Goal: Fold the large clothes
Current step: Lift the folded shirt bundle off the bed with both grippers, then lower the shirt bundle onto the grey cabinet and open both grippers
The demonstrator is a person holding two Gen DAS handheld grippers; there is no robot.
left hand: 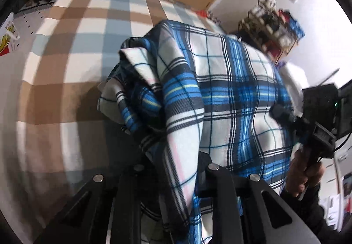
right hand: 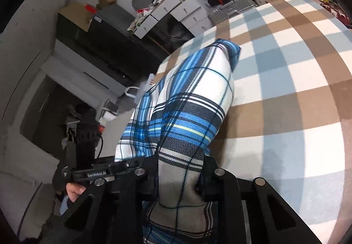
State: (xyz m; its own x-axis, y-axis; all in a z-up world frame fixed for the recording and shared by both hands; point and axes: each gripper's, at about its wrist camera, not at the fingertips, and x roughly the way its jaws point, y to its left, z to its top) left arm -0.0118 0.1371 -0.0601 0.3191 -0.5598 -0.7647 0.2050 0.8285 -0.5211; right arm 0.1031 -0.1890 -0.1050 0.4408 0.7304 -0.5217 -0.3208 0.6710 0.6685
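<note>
Left wrist view: left gripper [left hand: 176, 169] angled down, jaws clamped on blue plaid garment [left hand: 220, 94], which hangs bunched above the checked bedcover [left hand: 66, 68]; right gripper [left hand: 283, 116] seen at right edge, gripped by a hand [left hand: 303, 175]. Right wrist view: right gripper [right hand: 179, 178] tilted downward, jaws pinching a fold of the plaid garment [right hand: 187, 112], lifted over the bedcover [right hand: 286, 101]; white drawer unit [right hand: 176, 8] behind, contents not discernible.

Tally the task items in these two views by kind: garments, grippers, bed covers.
Plaid garment: 1
Grippers: 2, left gripper and right gripper, each shut on the garment
Checked bed cover: 1
Total: 4
</note>
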